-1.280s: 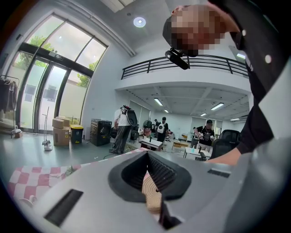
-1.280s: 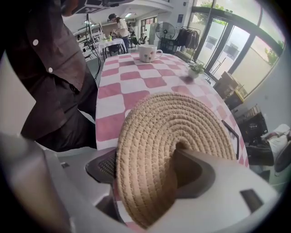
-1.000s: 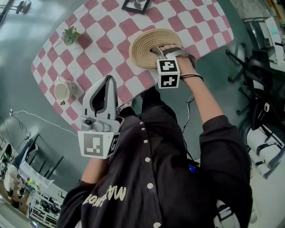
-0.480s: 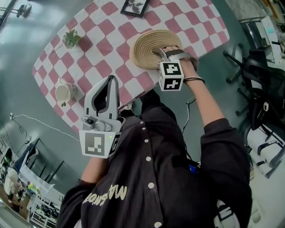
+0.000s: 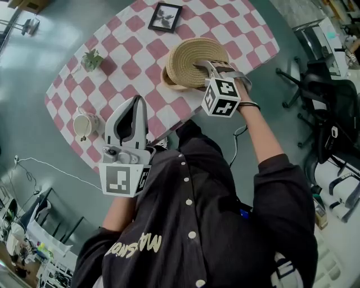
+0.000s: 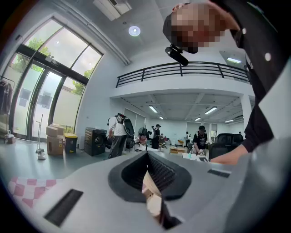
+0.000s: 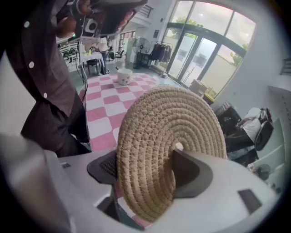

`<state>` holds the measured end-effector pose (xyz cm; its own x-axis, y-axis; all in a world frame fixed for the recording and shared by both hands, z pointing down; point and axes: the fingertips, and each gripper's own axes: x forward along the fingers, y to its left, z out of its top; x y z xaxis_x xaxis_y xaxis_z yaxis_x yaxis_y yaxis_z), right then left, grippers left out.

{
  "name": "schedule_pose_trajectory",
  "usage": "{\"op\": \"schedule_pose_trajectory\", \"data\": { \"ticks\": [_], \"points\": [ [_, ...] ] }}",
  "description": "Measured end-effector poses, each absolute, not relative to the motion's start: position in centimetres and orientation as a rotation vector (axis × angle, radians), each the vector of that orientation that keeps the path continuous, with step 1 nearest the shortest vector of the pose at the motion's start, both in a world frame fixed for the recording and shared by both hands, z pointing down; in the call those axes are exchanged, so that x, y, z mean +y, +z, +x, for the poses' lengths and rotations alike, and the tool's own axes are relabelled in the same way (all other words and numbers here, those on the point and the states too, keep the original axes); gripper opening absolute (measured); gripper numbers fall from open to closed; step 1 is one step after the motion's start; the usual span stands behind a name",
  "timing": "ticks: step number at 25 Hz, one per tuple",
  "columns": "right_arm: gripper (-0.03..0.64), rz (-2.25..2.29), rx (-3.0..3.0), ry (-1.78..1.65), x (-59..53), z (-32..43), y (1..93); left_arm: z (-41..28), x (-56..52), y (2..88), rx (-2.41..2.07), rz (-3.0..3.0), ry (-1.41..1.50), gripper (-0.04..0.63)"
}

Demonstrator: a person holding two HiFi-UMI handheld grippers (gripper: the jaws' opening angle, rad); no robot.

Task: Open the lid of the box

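A round woven straw lid [image 5: 188,56] hangs tilted over the pink-and-white checked table [image 5: 121,50]. My right gripper [image 5: 203,66] is shut on the lid's near edge. In the right gripper view the lid [image 7: 168,132] stands on edge between the two pads of the right gripper [image 7: 148,166]. A strip of the woven box [image 5: 166,77] seems to show under the lid's left side. My left gripper [image 5: 138,101] is held near the person's chest, off the table's near edge. It is shut with nothing in it, and its tips meet in the left gripper view [image 6: 148,157].
A white cup [image 5: 84,124] stands at the table's left end, a small potted plant [image 5: 91,58] farther back, a framed picture [image 5: 165,17] at the far edge. Office chairs [image 5: 332,112] stand right of the table. The cup [image 7: 123,76] also shows in the right gripper view.
My right gripper has risen with the woven lid, which has come up off the box and tilted. The left gripper has stayed by the chest, a little higher.
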<state>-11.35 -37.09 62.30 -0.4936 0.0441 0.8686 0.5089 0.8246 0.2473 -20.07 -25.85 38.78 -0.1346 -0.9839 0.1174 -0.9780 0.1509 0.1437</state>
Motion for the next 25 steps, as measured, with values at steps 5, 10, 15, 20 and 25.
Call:
{"op": "schedule_pose_trajectory", "data": {
  "ticks": [5,10,15,20,25],
  "points": [
    [0.325,-0.247,-2.197,-0.490,-38.4,-11.5,58.9,-21.0,-25.4,38.0,-2.269,1.939,-0.053,0.009],
    [0.325,-0.046,-2.431,-0.328,-39.8,-11.5,53.5,-22.1,-24.8,37.1,-2.306,1.945,-0.058,0.009],
    [0.325,0.170,-2.650,-0.201,-41.1,-10.9,47.4,-22.5,-24.3,36.2,-2.321,1.963,-0.077,0.009],
    [0.327,0.341,-2.852,-0.093,-41.8,-9.5,41.8,-23.3,-24.0,35.3,-2.348,1.966,-0.101,0.009],
    [0.327,0.439,-3.032,-0.025,-42.1,-7.8,36.6,-24.5,-23.9,34.4,-2.380,1.975,-0.118,0.009]
  ]
}}
